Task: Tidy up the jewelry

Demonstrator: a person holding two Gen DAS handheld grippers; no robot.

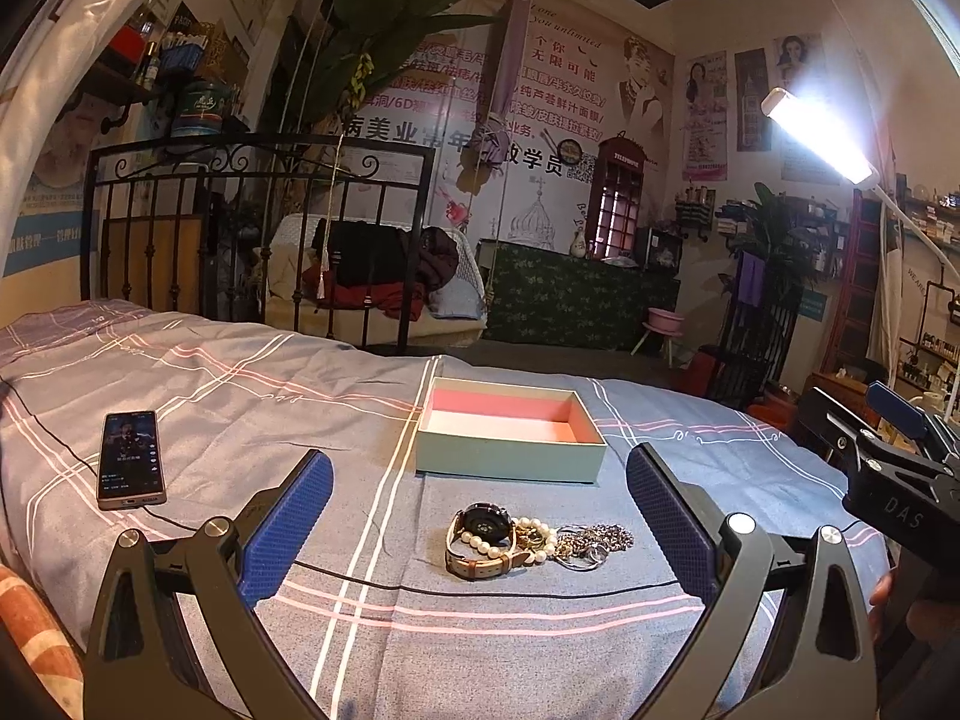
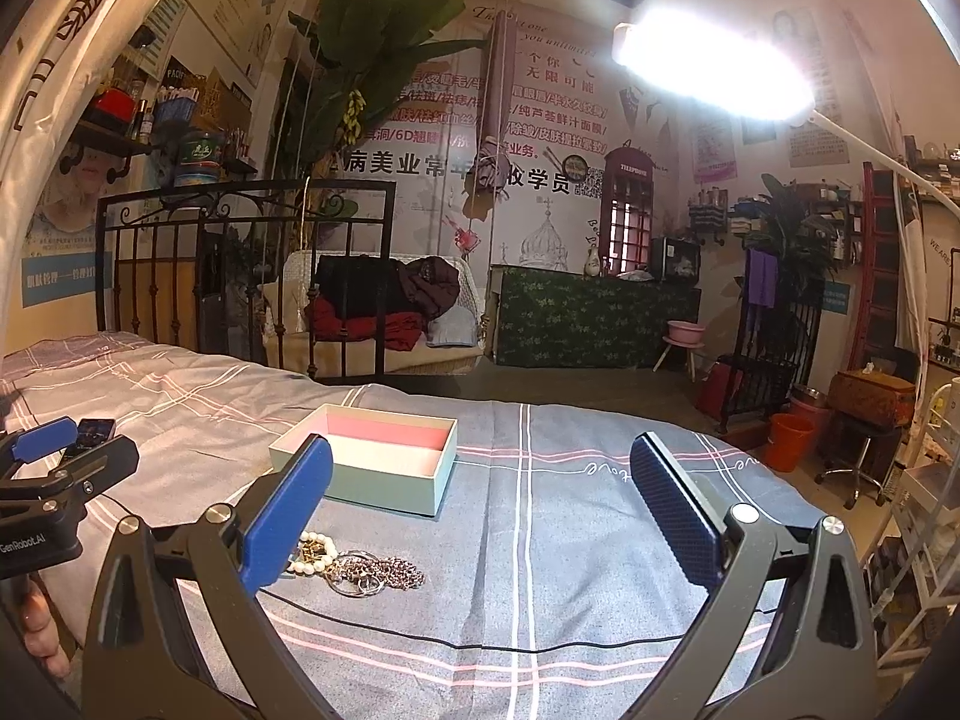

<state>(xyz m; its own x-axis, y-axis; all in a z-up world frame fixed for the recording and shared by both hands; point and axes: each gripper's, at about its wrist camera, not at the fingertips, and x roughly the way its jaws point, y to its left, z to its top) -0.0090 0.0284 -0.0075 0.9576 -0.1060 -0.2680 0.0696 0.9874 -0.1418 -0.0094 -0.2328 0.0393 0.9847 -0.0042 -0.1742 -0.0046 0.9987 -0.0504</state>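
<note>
Left wrist view: both the left hand-held gripper (image 1: 480,507) and the right hand-held gripper (image 2: 480,507) hang spread and empty. Nothing is packed yet (the box (image 1: 510,459) is bare); next, I judge, comes pinching the watch (image 1: 480,531) from the tangle.

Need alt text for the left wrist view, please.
Open left gripper hovers over a jewelry pile: watch, pearl bracelet, chains, on a plaid bedspread. An empty box sits beyond; phone at left.

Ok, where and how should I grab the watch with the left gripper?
Take the watch by its tan strap loop, at the near-left edge, coming down from above. The strap stands up in a loop there, clear of the pearl bracelet and chains tangled on its right.
</note>
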